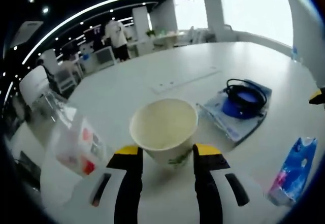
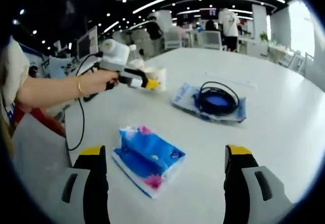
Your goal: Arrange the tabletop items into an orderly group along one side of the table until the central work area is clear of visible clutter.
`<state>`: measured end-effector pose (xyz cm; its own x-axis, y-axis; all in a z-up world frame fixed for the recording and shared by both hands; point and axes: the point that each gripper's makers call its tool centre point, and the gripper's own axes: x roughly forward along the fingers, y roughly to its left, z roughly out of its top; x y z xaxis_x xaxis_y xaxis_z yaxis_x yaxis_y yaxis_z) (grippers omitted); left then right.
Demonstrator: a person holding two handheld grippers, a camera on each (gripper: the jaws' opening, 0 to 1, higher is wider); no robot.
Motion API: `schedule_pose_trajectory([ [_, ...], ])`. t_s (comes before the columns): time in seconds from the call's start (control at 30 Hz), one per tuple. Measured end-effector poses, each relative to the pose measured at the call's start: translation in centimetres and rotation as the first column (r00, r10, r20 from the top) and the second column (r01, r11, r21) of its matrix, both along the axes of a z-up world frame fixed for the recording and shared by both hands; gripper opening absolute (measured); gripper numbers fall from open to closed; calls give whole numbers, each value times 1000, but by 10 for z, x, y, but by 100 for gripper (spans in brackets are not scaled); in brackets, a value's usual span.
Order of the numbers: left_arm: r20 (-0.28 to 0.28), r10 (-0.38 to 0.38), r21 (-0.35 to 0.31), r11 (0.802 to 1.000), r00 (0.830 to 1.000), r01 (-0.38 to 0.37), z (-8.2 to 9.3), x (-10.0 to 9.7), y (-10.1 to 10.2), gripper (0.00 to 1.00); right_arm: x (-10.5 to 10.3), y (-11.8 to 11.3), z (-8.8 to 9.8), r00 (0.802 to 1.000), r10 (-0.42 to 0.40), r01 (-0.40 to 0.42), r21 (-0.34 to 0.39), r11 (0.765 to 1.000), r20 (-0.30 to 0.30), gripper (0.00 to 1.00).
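White table (image 1: 152, 76), round-edged, in an open office. Items sit loosely spread across it, not yet grouped to one side.

Blue pouch (image 2: 208, 104) with a black cable (image 2: 217, 98) coiled on top lies mid-table, well apart from the rest. In the left gripper view it sits to the right of the cup.

Tissue pack (image 2: 148, 158), blue and pink, lies flat just ahead of the right gripper (image 2: 166, 163). Jaws spread wide, one either side of the pack, not touching it.

Paper cup (image 1: 163, 130), upright and apparently empty, stands between the yellow tips of the left gripper (image 1: 165, 153). Jaws sit close against its wall on both sides; whether they actually squeeze it I cannot tell. In the right gripper view a hand (image 2: 94, 82) holds that gripper at the cup.

Step in hand, by my reading: taking the cup, with the pack lined up next. Next move calls for a light pinch, since a thin cup crushes easily, then carrying it level to the chosen edge. Right jaws need to advance and narrow on the pack.
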<state>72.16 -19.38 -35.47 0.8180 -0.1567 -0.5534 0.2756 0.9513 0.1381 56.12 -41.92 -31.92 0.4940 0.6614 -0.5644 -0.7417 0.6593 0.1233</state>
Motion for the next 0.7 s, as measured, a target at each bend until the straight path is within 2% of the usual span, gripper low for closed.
schedule_pose_trajectory([
  [0.33, 7, 5, 3, 1000, 1000, -5, -2, 0, 0, 36, -2, 0, -5, 1000, 6, -6, -8, 1000, -11, 96],
  [0.57, -11, 19, 7, 1000, 1000, -19, -5, 2, 4, 36, -2, 0, -3, 1000, 5, -5, -5, 1000, -8, 96],
  [0.7, -18, 25, 11, 1000, 1000, -25, -7, 1, 6, 44, -2, 0, -3, 1000, 2, -2, -5, 1000, -7, 96],
])
